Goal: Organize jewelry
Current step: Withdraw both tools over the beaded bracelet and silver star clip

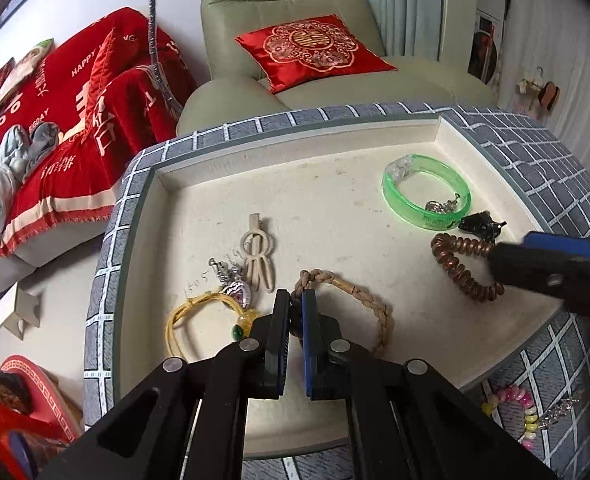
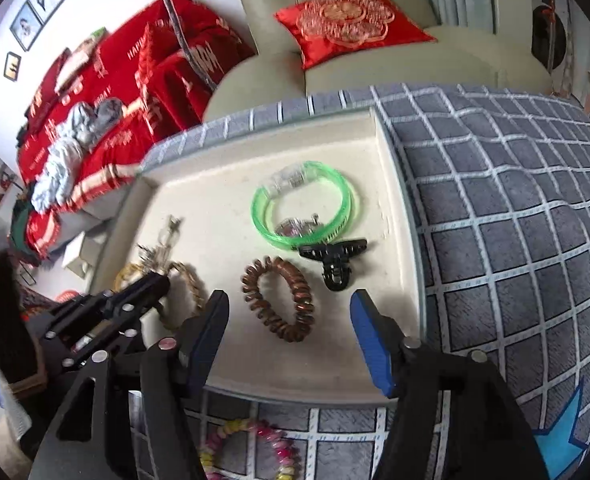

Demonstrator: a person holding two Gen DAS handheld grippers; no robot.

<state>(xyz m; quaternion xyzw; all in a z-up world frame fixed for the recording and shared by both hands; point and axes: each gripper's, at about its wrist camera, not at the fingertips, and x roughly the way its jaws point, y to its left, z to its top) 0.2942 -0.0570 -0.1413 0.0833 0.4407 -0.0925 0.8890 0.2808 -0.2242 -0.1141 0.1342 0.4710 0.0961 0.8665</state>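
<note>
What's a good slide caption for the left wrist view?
Left hand-held gripper shut on a tan braided cord bracelet in a cream tray, beside a green translucent bangle.

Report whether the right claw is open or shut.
Open. In the right wrist view the right claw has its two fingers spread wide apart above the brown spiral hair tie, touching nothing.

The left gripper (image 1: pixel 295 304) hides part of the braided bracelet (image 1: pixel 379 304) between its jaws. The pink and yellow bead bracelet (image 2: pixel 247 452) is cut by the lower edge. The right-wrist view blurs the small silver charm (image 2: pixel 295 226) inside the green bangle (image 2: pixel 307 212).
</note>
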